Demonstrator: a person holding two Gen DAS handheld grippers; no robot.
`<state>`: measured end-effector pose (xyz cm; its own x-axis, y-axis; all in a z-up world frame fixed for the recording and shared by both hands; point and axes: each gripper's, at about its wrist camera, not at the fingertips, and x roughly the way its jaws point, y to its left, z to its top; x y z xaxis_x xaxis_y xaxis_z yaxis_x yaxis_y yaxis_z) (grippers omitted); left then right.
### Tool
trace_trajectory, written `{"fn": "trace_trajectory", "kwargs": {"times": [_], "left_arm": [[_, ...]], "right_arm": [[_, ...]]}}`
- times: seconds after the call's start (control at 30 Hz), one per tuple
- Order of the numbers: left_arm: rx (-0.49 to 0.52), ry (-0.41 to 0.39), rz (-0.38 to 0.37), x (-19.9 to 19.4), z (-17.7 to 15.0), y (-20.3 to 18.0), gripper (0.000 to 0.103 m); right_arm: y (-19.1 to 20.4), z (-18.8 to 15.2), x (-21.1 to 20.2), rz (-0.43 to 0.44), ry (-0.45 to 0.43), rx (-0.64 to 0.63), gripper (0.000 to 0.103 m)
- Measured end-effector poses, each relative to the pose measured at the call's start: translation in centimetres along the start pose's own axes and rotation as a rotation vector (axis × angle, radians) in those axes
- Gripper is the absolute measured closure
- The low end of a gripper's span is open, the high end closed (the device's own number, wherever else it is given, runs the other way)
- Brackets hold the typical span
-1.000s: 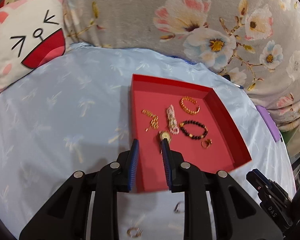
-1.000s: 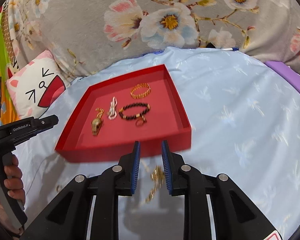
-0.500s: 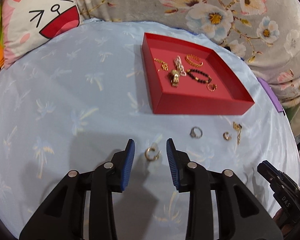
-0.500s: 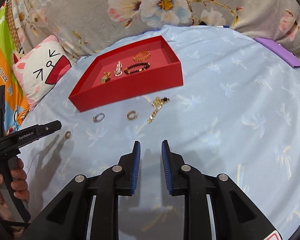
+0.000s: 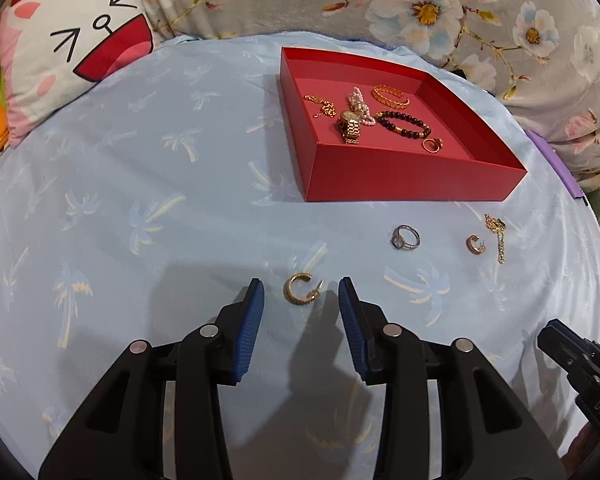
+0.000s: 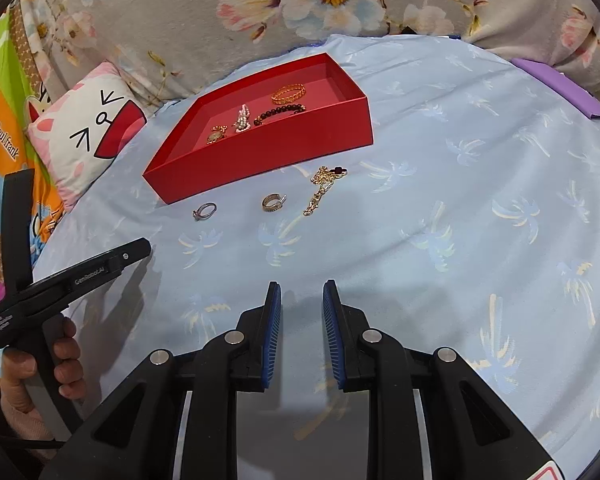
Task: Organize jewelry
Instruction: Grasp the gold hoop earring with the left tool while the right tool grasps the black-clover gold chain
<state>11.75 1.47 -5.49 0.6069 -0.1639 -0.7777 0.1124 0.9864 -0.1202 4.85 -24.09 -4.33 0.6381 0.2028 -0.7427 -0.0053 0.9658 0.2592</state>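
- Left wrist view: the released left claw (image 5: 300,300) brackets a gold hoop earring (image 5: 300,289) at lower centre; the red tray (image 5: 411,176) waits upper right. Best closing is low and square, pinching the hoop's band.
- Right wrist view: the right claw (image 6: 298,304), released and empty, hovers at lower centre, well below the gold chain (image 6: 321,190).

Both views are evenly and fairly brightly lit from above, and colours read true. The black left gripper (image 5: 300,300) throws a soft grey shadow forward onto the pale blue palm-print bedsheet (image 5: 140,208); the black right gripper (image 6: 298,300) casts a similar shadow ahead of its blue ribbed fingers (image 6: 274,320). The red cardboard tray (image 5: 399,176) drops a faint shadow along its near wall. Focus is sharp at centre. Fisheye distortion bends the sheet into a dome, and dark vignetting fills the corners. No glare shows.
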Motion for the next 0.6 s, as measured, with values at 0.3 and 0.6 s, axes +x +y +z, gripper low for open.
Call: {"fn": "trace_trajectory", "kwargs": {"times": [0.3, 0.6], "left_arm": [[0.059, -0.021, 0.038, 0.2, -0.2, -0.8, 0.086], [0.035, -0.023, 0.007, -0.1, 0.2, -0.6, 0.086]], "right_arm": [[0.1, 0.4, 0.7, 0.002, 0.011, -0.001, 0.081], [0.0, 3.1, 2.5, -0.018, -0.015, -0.024, 0.081]]}}
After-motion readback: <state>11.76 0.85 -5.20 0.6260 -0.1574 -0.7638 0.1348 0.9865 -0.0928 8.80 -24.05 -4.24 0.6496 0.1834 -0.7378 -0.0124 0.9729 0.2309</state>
